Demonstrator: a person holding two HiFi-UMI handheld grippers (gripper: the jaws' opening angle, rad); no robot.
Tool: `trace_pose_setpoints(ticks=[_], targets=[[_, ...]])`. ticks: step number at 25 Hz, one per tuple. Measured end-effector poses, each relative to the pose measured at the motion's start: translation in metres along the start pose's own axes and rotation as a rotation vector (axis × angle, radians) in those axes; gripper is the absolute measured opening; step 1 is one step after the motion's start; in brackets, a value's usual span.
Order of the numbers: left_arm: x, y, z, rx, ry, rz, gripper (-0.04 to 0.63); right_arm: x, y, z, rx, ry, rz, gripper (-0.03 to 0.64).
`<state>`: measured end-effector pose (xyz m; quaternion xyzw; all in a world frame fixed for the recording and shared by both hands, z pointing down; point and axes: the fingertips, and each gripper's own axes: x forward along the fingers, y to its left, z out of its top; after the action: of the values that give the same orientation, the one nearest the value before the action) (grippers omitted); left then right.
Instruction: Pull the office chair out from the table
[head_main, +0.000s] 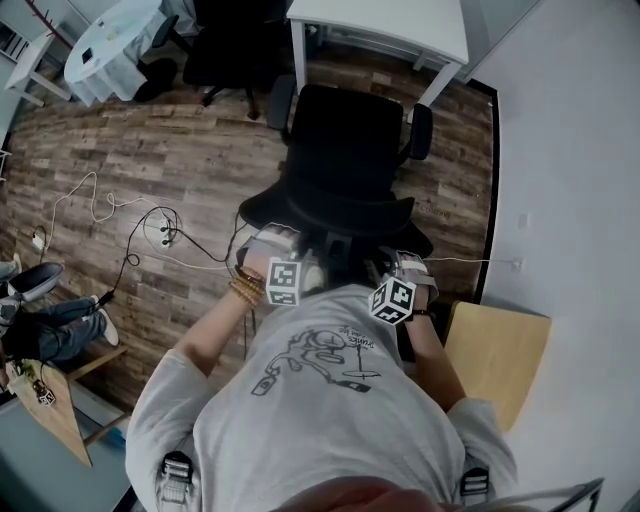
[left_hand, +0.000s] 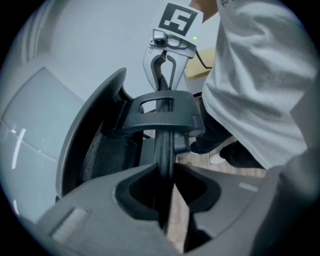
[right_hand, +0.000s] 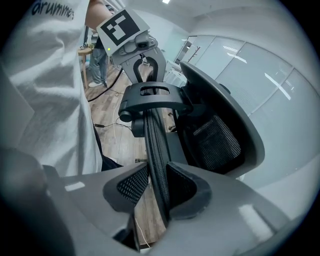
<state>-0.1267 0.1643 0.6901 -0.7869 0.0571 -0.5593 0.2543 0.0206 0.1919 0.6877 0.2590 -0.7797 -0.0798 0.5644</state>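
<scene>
Jaws of the left gripper (left_hand: 167, 182) are closed on the thin top rim (left_hand: 164, 147) of the chair (head_main: 345, 150), the black edge running straight up between the pads. The right gripper (right_hand: 160, 187) clamps the same rim from the other end. Each shows in the other's view, with a dark bracket (left_hand: 160, 112) on the rim between them.

From the head view both grippers sit side by side at the top of the backrest, just in front of the person's chest – left (head_main: 283, 282), right (head_main: 394, 298).

The chair faces away from the person toward the white table (head_main: 400, 25). Its seat stands near the table's front edge, not under the top as far as can be seen. It rests on a wood floor (head_main: 120, 150); cables (head_main: 150, 225) trail to its left, a white wall (head_main: 570, 150) runs along its right, and a pale wooden stool (head_main: 500, 350) stands by that wall – just beside the right arm.
</scene>
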Motion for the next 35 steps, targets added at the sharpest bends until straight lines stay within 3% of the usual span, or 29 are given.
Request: trace_pose_setpoints(ticks=[9,15,19,22,25,30,33,35], targets=[[-0.001,0.003,0.002,-0.027,-0.009,-0.003,0.117,-0.002,-0.002,0.0,0.008,0.001,0.007,0.124],[-0.013,0.009,0.009,-0.103,-0.061,0.006,0.141,-0.012,-0.006,0.012,0.079,-0.013,0.054,0.156],[-0.038,0.013,0.021,-0.191,-0.136,0.026,0.116,-0.034,-0.012,0.033,0.163,-0.107,0.096,0.134],[-0.064,0.033,0.035,-0.298,-0.242,0.115,0.008,-0.047,-0.018,0.046,0.234,-0.198,0.109,0.12],[-0.094,0.058,0.05,-0.475,-0.394,0.162,0.002,-0.066,-0.033,0.065,0.322,-0.305,0.09,0.089],[-0.152,0.107,0.086,-0.828,-0.702,0.143,0.002,-0.12,-0.067,0.103,0.573,-0.551,0.096,0.043],[-0.182,0.132,0.107,-0.962,-0.855,0.148,0.002,-0.154,-0.093,0.122,0.698,-0.714,0.087,0.029],[-0.195,0.142,0.118,-1.004,-0.926,0.164,0.002,-0.174,-0.103,0.134,0.742,-0.8,0.089,0.02]])
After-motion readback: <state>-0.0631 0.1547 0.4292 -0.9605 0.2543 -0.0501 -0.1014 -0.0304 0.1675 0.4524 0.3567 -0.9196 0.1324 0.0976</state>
